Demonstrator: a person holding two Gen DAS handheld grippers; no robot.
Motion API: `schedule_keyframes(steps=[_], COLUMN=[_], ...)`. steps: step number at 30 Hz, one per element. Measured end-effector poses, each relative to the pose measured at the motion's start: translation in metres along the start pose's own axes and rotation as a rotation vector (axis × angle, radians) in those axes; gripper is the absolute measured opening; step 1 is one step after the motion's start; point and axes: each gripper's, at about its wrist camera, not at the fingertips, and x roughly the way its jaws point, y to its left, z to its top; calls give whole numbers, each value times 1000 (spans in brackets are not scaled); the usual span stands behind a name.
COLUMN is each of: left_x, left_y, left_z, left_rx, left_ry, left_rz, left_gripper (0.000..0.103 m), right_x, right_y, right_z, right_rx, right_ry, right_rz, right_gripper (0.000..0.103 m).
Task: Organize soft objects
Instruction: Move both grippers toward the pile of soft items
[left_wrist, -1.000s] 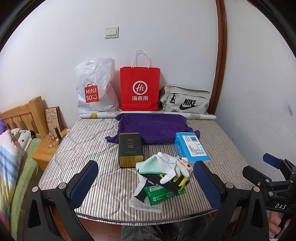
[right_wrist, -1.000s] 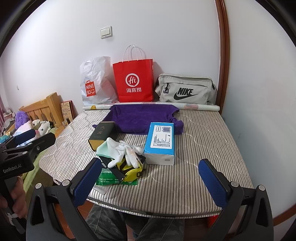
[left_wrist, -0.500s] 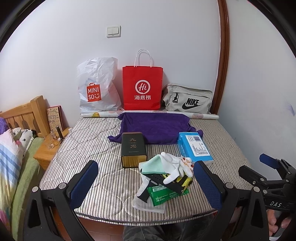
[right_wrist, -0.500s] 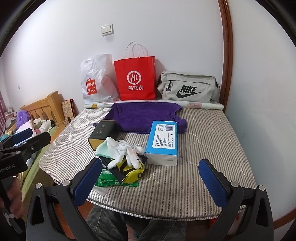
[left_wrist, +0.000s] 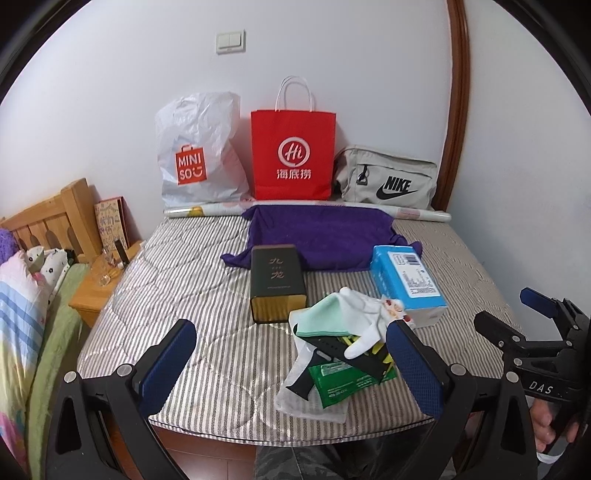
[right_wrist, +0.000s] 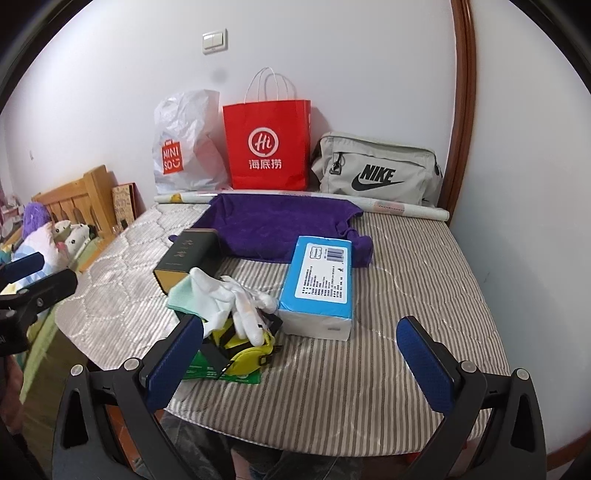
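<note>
A heap of soft things lies near the front edge of the striped mattress (left_wrist: 207, 295): white gloves (left_wrist: 369, 314) (right_wrist: 236, 299), a mint cloth (left_wrist: 317, 317) (right_wrist: 183, 295), a black strap (left_wrist: 332, 350), a yellow pouch (right_wrist: 240, 341) and a green packet (left_wrist: 340, 380). A purple towel (left_wrist: 325, 236) (right_wrist: 273, 225) is spread at the back. My left gripper (left_wrist: 291, 363) hangs open just before the heap, holding nothing. My right gripper (right_wrist: 301, 363) is open too, over the mattress front, empty, its left finger in front of the heap.
A dark green box (left_wrist: 277, 280) and a blue tissue pack (left_wrist: 406, 280) (right_wrist: 319, 280) flank the heap. Against the back wall stand a white Miniso bag (left_wrist: 195, 155), a red paper bag (left_wrist: 293, 155) and a grey Nike bag (left_wrist: 388, 181). A wooden bed (left_wrist: 51, 221) stands at left.
Both grippers have drifted slightly toward the mattress and rightward, so the heap sits a little lower and nearer in each view. Nothing was touched; both stay open.
</note>
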Motion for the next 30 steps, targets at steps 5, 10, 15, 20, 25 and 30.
schedule_keyframes(steps=[5,10,15,20,25,30], left_x=[27,56,85,107,124,135], left_y=[7,9,3,-8,-2,0], left_z=[-5,-10,-13,-14,-15,-20], left_rx=[-9,-16,-6,32,-5,-19], left_ry=[46,101,159,181,208,223], left_rz=[9,-9,-45,-55,-64,-73], left_gripper=[103,103,103,103,103,103], right_x=[18,43,71,91,111,117], right_y=[5,10,4,-14,-18,-12], right_z=[-8,-17,-21,-21,-19,-21], right_rx=[-37,-73,-39,55,64,46], right_ry=[3,26,72,68,96,89], right_rz=[-1,21,85,131,158,217], right_gripper=[103,103,103,100,77,68])
